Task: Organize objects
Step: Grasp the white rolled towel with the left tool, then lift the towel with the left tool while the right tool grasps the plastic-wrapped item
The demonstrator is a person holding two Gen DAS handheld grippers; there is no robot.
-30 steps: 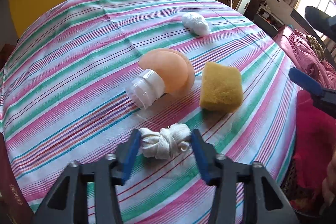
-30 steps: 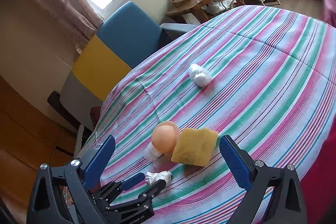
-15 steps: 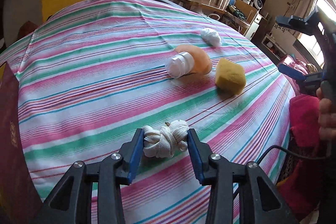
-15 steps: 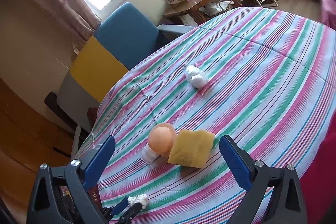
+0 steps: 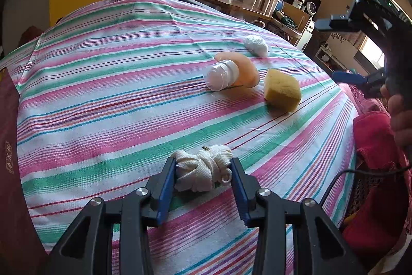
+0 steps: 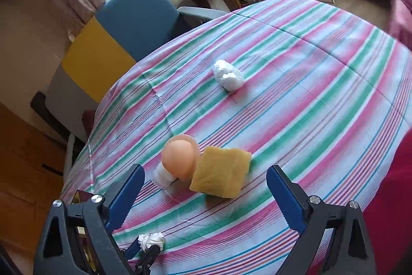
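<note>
Pinching the white rope bundle, left gripper clamps; right gripper gapes empty.

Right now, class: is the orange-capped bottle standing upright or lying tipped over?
Tipped over. The bottle lies on its side on the striped cloth, clear end toward the left wrist camera.

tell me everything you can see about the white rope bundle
The white rope bundle is a small hank of braided, cotton-looking cord, wound and knotted into a lumpy ball, with a tiny metal bit showing at its top. It sits between the blue pads of the left gripper, which press on both its sides. It is low over the striped tablecloth, near the table's edge, well apart from the other items. The right wrist view shows it too.
</note>
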